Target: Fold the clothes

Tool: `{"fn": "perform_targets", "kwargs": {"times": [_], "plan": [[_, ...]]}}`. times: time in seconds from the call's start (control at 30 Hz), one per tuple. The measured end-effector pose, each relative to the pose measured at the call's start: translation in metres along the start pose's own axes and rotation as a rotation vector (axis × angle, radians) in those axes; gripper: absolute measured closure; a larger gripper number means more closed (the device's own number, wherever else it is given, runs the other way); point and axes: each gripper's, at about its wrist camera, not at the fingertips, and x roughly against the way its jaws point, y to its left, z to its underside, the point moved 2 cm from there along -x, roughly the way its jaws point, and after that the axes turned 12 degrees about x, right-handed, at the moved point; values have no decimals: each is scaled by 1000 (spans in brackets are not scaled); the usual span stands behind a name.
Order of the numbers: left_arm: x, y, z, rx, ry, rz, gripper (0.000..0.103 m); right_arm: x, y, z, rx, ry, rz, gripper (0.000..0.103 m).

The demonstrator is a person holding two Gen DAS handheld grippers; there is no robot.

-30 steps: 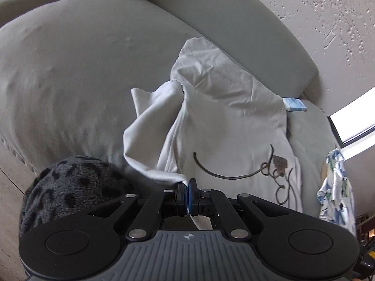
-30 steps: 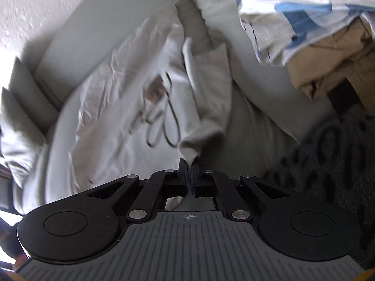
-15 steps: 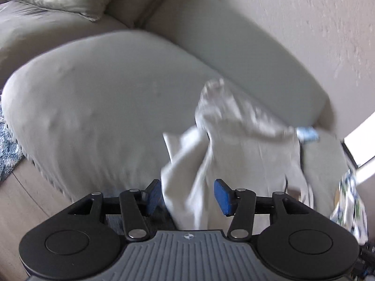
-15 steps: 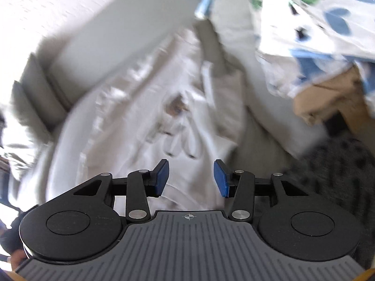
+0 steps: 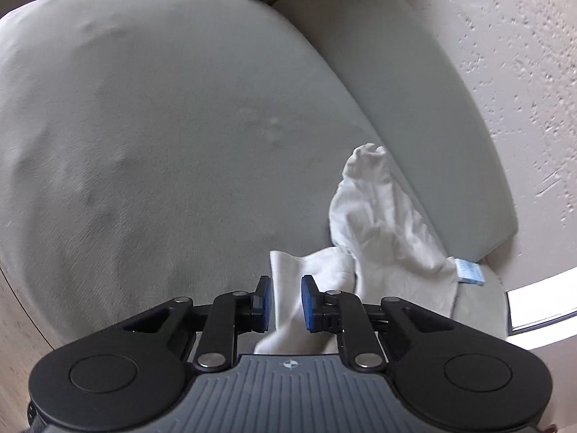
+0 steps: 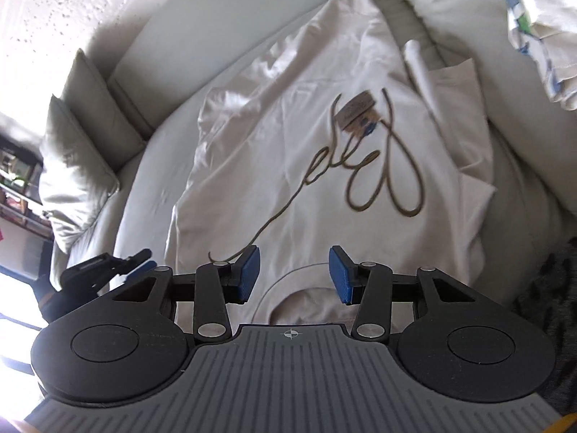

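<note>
On the sofa (image 6: 144, 166) our white T-shirt (image 6: 324, 187) lies spread, barely folded, left tongs (image 5: 285, 301) narrowly parted around its sleeve, right tongs (image 6: 294, 274) wide open, empty.

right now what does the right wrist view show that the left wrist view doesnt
Only the right wrist view shows the shirt's brown looping print, its collar, a throw pillow, a patterned garment, and the left gripper from the side.

Only the left wrist view shows the bare sofa cushion and a bunched sleeve.

Both show the white shirt on the sofa, the textured wall, and open jaws.
</note>
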Motion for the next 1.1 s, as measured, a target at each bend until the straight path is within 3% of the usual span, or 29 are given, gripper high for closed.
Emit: {"fn": "perform_targets", "kwargs": {"times": [0.07, 0.1, 0.4, 0.43, 0.47, 0.53, 0.6, 0.67, 0.8, 0.9, 1.1], "plan": [[-6, -1, -1, -6, 9, -12, 75, 3, -3, 1, -16, -4, 7, 54], [-10, -2, -1, -11, 16, -19, 74, 4, -5, 2, -24, -3, 9, 54], [-35, -2, -4, -25, 42, -30, 73, 1, 1, 3, -10, 10, 0, 54], [-36, -2, -4, -41, 35, -54, 76, 2, 1, 4, -7, 10, 0, 54], [-37, -2, -4, -57, 27, -77, 96, 2, 1, 4, -7, 10, 1, 54], [-36, 0, -5, -54, 10, -89, 97, 2, -1, 6, -19, 11, 0, 54], [-27, -1, -4, -61, -38, -98, 100, 6, -2, 7, -25, 8, -6, 54], [-10, -9, -2, -123, -128, -124, 101, 10, -4, 9, -31, 1, -9, 54], [41, -18, -4, -188, -295, -103, 101, 19, -9, 11, -43, -19, -10, 54], [74, -16, -3, -228, -418, -144, 101, 20, -12, 12, -52, -21, -14, 54], [66, 31, 0, -149, -396, -302, 101, 15, -18, 17, -60, 4, -7, 54]]}}
